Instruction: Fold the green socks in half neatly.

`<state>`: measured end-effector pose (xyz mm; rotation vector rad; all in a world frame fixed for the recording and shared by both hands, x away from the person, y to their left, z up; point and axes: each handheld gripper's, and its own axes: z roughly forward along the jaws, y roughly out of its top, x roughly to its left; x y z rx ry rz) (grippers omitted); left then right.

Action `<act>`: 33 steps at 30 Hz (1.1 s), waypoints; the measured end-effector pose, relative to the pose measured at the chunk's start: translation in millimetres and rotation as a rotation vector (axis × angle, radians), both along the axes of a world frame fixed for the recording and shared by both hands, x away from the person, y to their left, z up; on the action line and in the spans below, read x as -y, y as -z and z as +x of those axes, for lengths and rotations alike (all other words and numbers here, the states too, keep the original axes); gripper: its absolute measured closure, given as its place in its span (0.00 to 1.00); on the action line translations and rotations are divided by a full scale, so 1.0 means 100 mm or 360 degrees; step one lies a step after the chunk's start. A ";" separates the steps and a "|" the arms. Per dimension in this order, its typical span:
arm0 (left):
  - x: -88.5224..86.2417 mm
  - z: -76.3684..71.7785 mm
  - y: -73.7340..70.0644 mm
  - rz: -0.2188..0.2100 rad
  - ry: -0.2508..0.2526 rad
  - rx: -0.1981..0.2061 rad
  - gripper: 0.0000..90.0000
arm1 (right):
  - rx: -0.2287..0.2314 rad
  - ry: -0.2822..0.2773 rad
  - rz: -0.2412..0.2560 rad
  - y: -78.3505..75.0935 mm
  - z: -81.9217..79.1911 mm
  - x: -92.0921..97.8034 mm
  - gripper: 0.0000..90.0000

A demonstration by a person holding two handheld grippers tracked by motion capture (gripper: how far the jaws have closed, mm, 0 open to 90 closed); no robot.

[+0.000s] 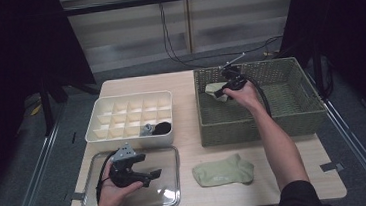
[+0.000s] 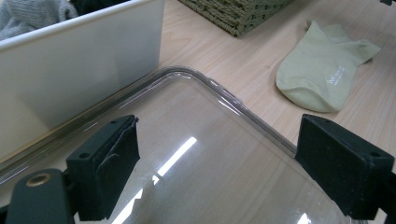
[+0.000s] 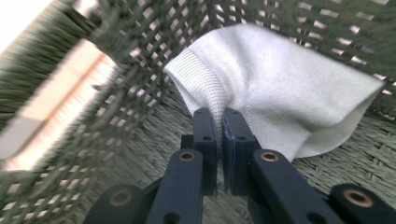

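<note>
Right up against our right gripper (image 3: 219,135) we have a pale sock (image 3: 280,88), its edge pinched between jaws that stand almost closed, down inside the wicker basket (image 1: 293,118) near its left wall. Our left gripper (image 2: 215,158) holds nothing, its jaws spread wide above the clear plastic lid (image 1: 168,154) at the table's near left. We judge the sorting barely begun: the white divided box (image 1: 97,115) beside the basket has a grey piece and a black piece in two front cells, and its other cells look empty. One green sock (image 1: 223,171) lies flat on the table in front of the basket, likely the mate of the one we hold. Left to do, as we read it: lift this sock out, pair them, and put them in a cell.
</note>
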<state>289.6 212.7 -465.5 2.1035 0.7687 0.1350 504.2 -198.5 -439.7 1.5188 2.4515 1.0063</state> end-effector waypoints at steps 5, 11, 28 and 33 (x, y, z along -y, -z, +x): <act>0.01 -0.01 -0.02 0.0002 0.0015 0.0014 0.14 | 0.0078 -0.0011 0.0075 -0.10 -0.08 0.05 0.95; 0.02 -0.02 -0.02 0.0003 0.0020 0.0014 0.14 | 0.0148 -0.0006 0.0134 -0.19 -0.15 0.07 0.95; 0.03 -0.04 -0.04 0.0004 0.0028 0.0045 0.14 | 0.0314 0.0006 0.0302 -0.49 -0.44 0.29 0.96; 0.04 -0.04 -0.04 0.0013 0.0040 0.0054 0.14 | 0.0353 0.0017 0.0341 -0.56 -0.53 0.35 0.96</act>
